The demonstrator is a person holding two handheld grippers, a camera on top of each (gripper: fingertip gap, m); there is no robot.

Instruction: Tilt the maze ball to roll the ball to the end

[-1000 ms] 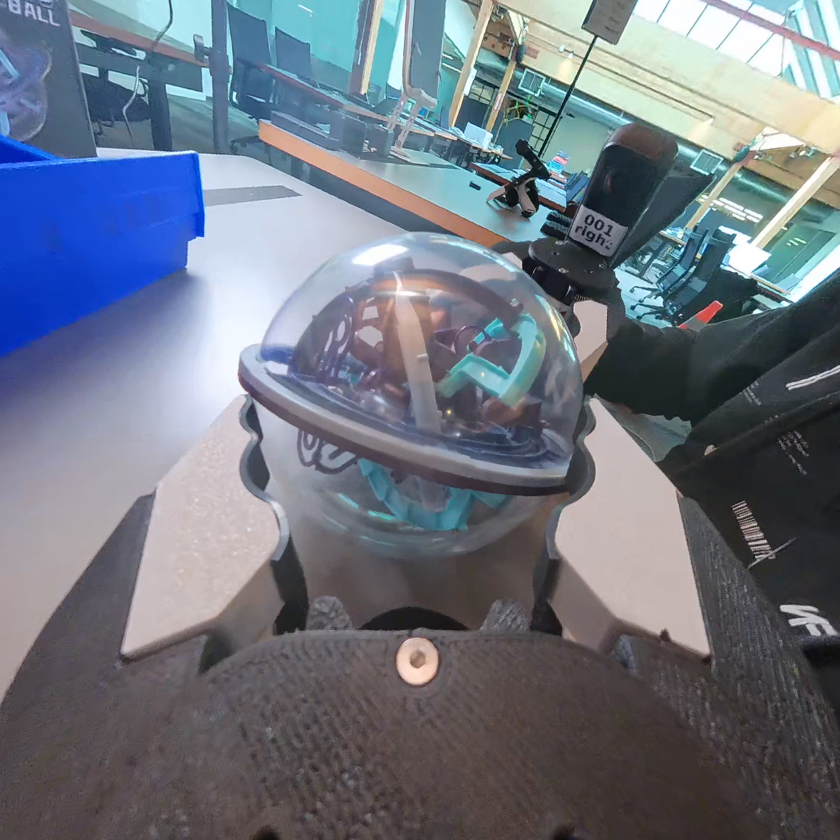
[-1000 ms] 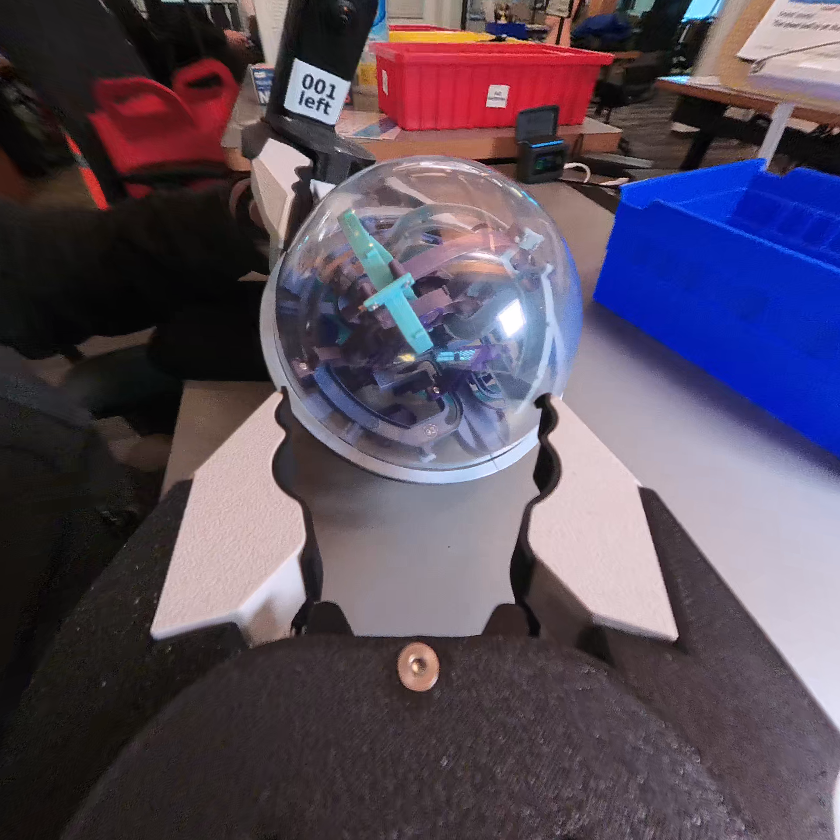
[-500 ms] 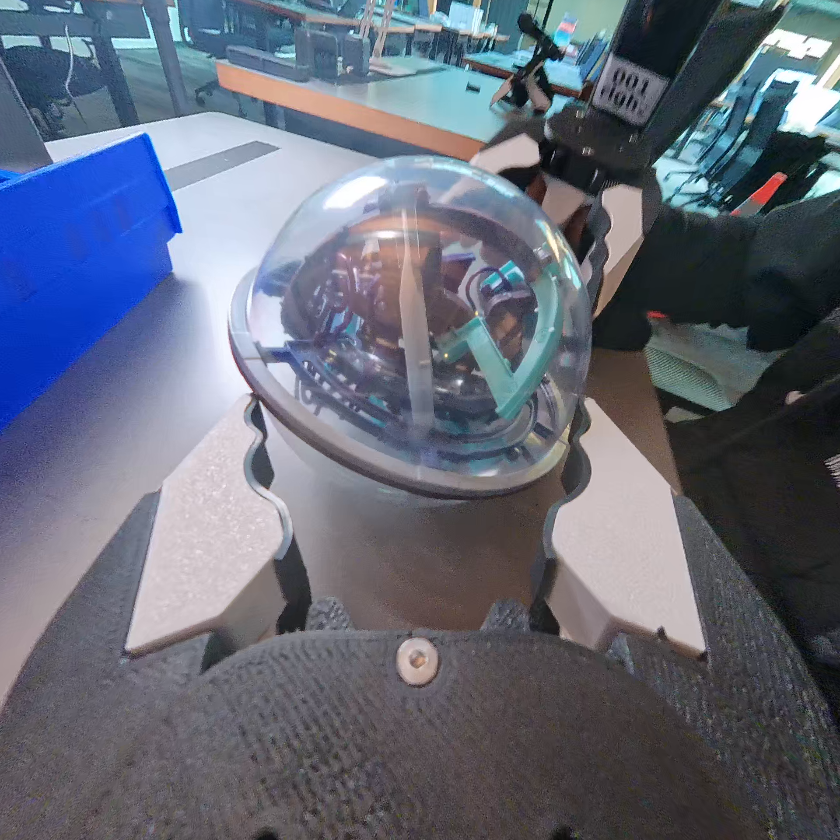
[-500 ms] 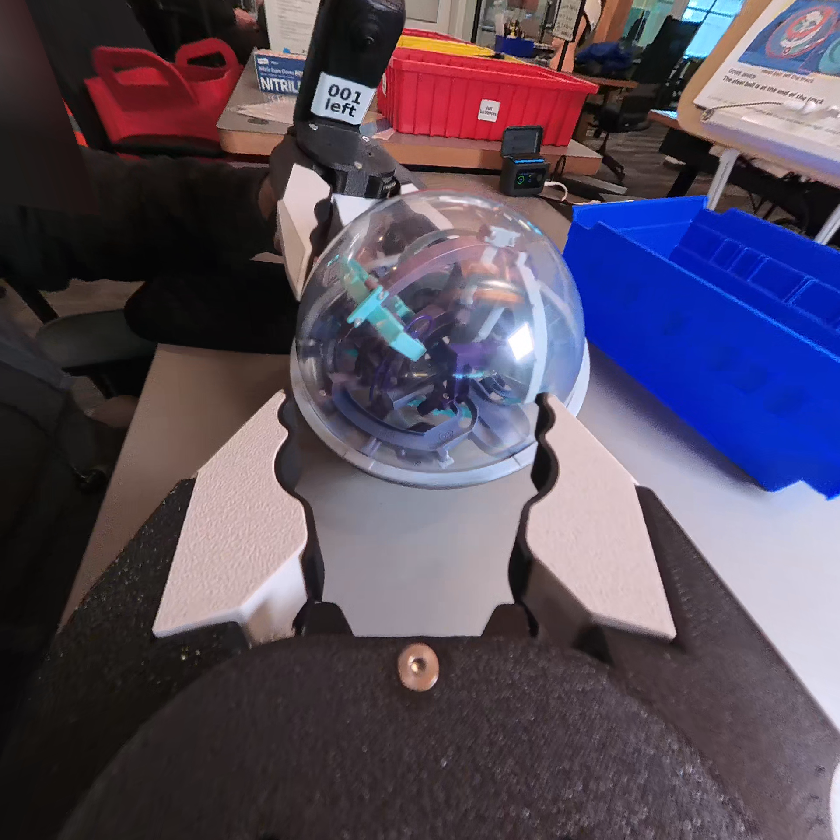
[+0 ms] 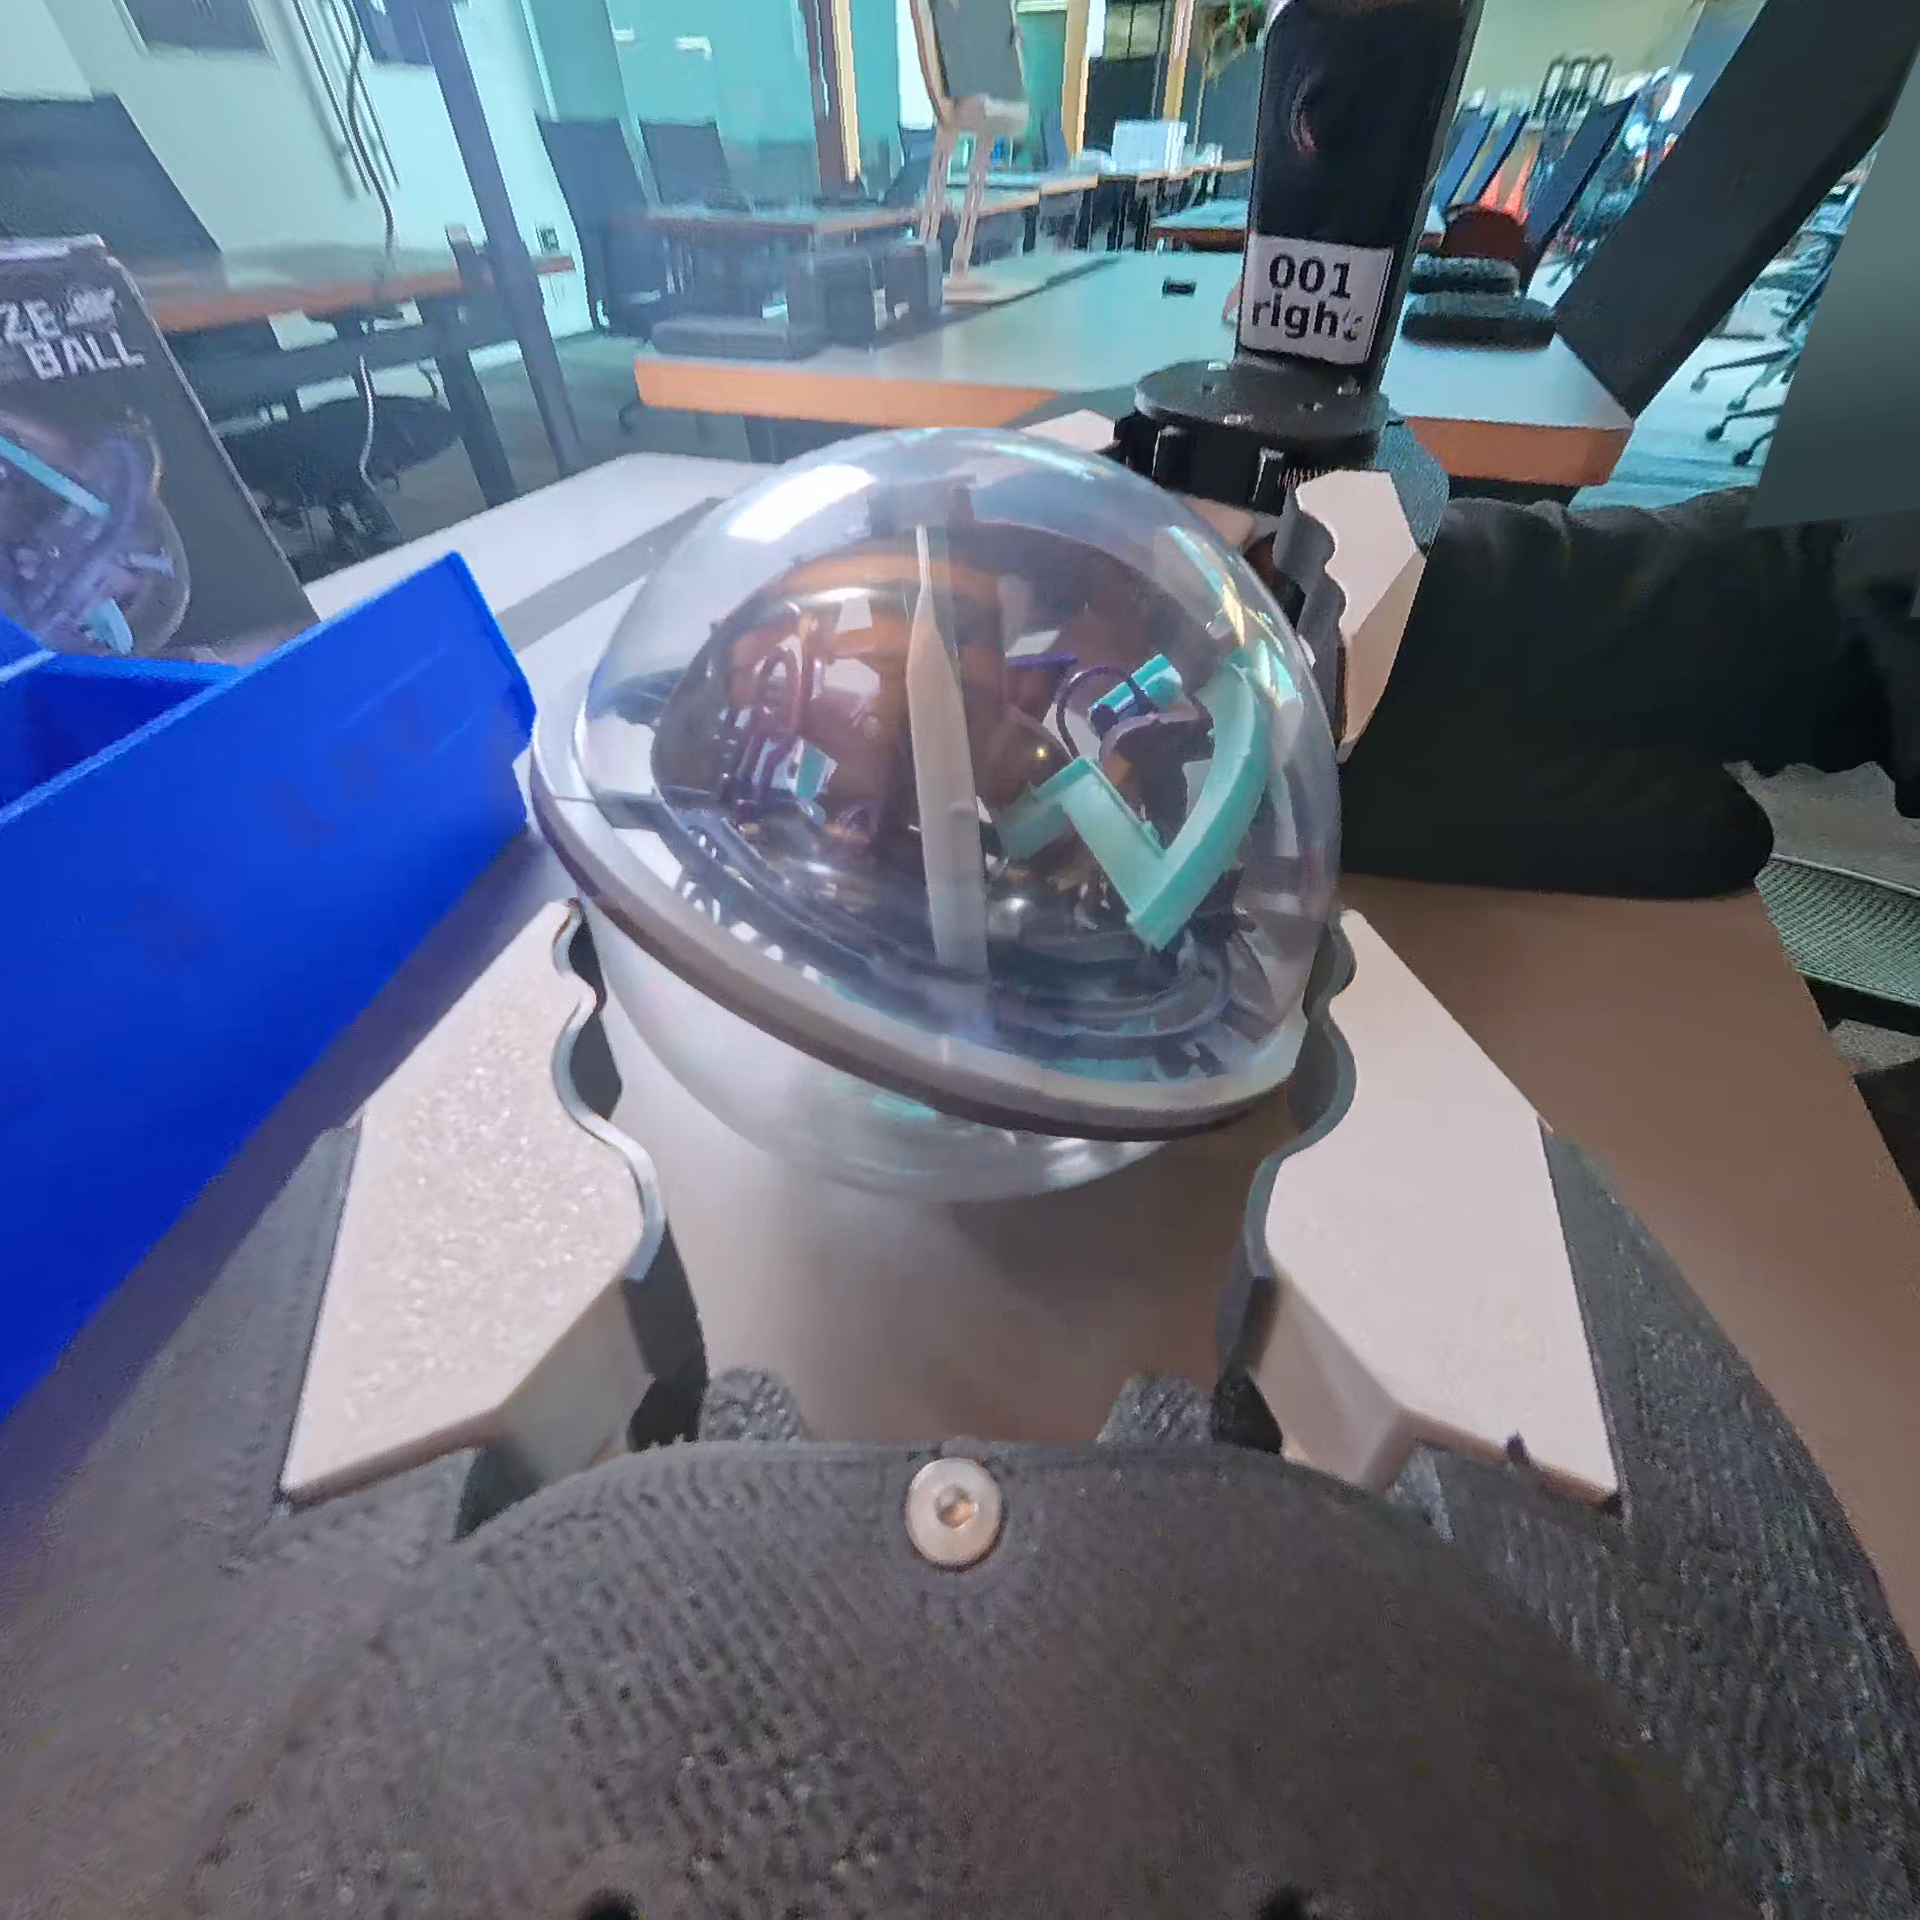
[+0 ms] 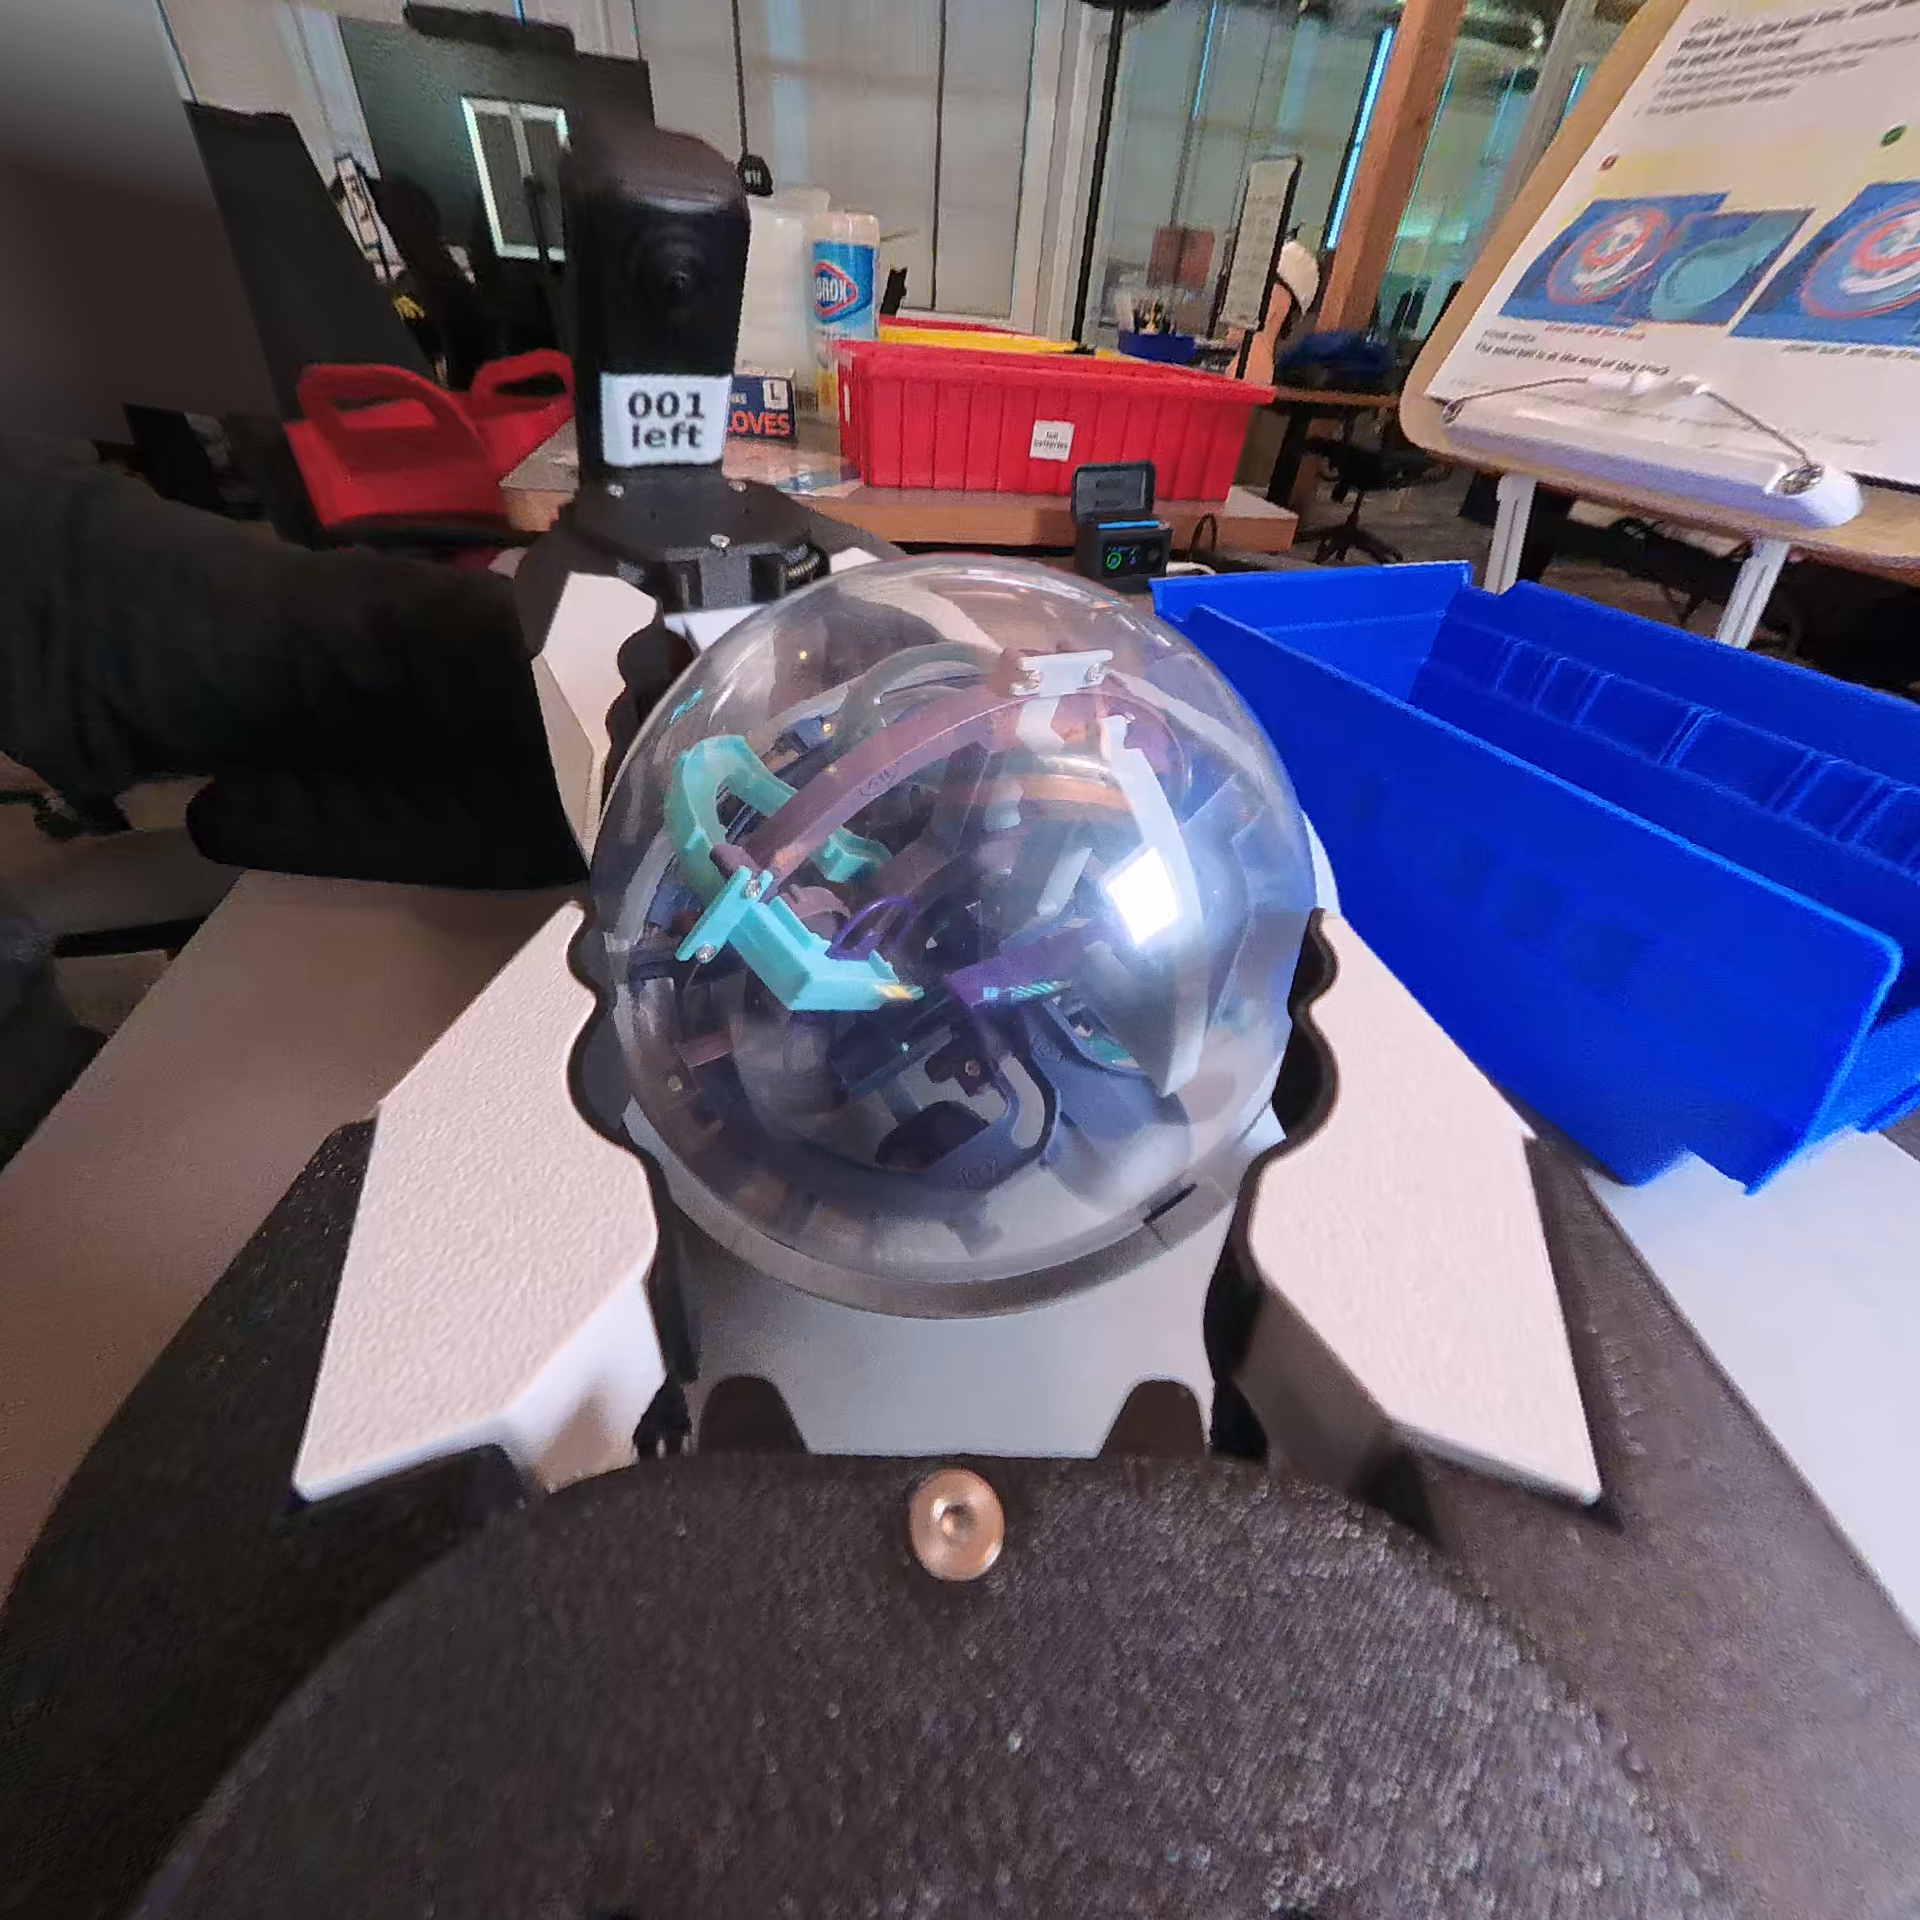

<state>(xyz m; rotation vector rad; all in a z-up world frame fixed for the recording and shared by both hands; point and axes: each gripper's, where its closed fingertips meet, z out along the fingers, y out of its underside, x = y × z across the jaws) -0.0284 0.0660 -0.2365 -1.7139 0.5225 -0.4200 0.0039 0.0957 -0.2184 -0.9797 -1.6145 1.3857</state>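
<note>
Two claws face each other across the bench (image 5: 1558, 997), each held level and low, with the maze ball (image 5: 935, 810) cradled between them. Nearest in its own view, the left claw (image 5: 956, 977) is spread wide, its scalloped pads (image 5: 582, 997) pressed against the sphere's lower half on both sides. The right claw (image 6: 951, 997) is likewise spread wide and clamped on the sphere's flanks from the opposite side. The ball's grey seam ring tilts. A black-sleeved arm (image 5: 1610, 707) runs behind the right claw. Beside the ball, to the left in the left wrist view, stands a blue bin (image 5: 208, 831).
</note>
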